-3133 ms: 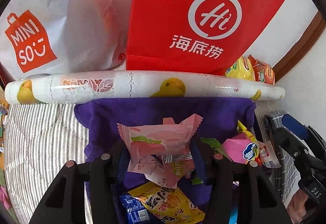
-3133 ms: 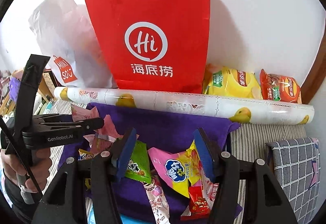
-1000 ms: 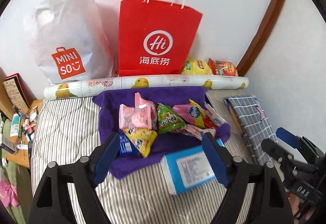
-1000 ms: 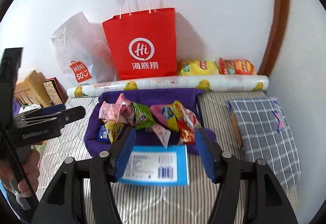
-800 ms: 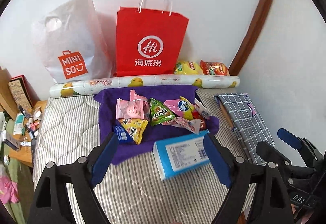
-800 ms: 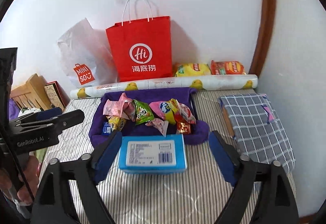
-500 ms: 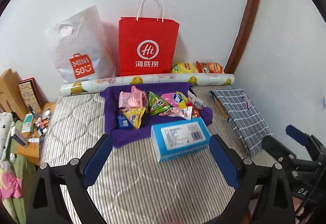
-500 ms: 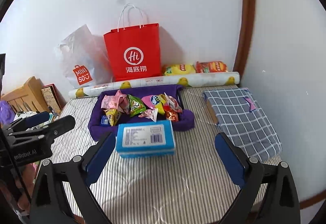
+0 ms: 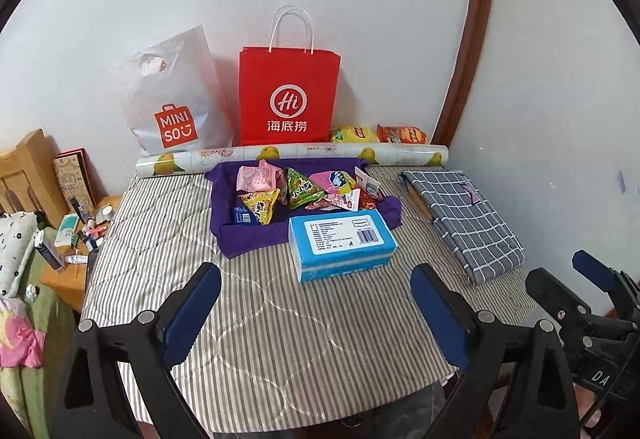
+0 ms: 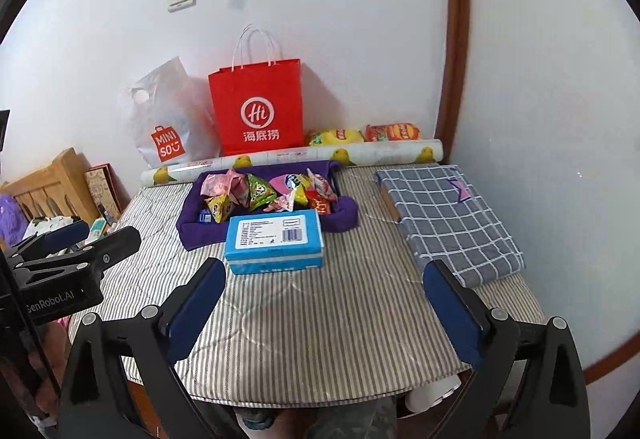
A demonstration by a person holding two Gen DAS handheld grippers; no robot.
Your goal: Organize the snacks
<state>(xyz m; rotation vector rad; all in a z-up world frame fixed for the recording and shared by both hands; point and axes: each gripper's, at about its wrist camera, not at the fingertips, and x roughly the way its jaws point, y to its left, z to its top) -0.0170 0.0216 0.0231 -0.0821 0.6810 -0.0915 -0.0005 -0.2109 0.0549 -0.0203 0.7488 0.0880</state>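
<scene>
Several snack packets (image 9: 298, 189) lie piled in a purple cloth tray (image 9: 248, 239) at the back of a striped table (image 9: 260, 319); they also show in the right wrist view (image 10: 260, 193), in the tray (image 10: 200, 231). A blue box (image 9: 342, 239) (image 10: 274, 239) stands in front of the tray. My left gripper (image 9: 316, 311) is open and empty, near the table's front edge. My right gripper (image 10: 326, 311) is open and empty, also pulled back over the front edge.
A red paper bag (image 9: 288, 99), a white Miniso bag (image 9: 176, 103), a roll of printed paper (image 9: 292, 155) and two chip bags (image 9: 380, 135) line the wall. A folded grey checked cloth (image 9: 464, 215) lies at the right. A cluttered side table (image 9: 76, 239) stands left.
Both grippers have drawn back and up from the tray to the table's front edge and have opened wider. The pink packet held by the left gripper earlier now lies in the tray.
</scene>
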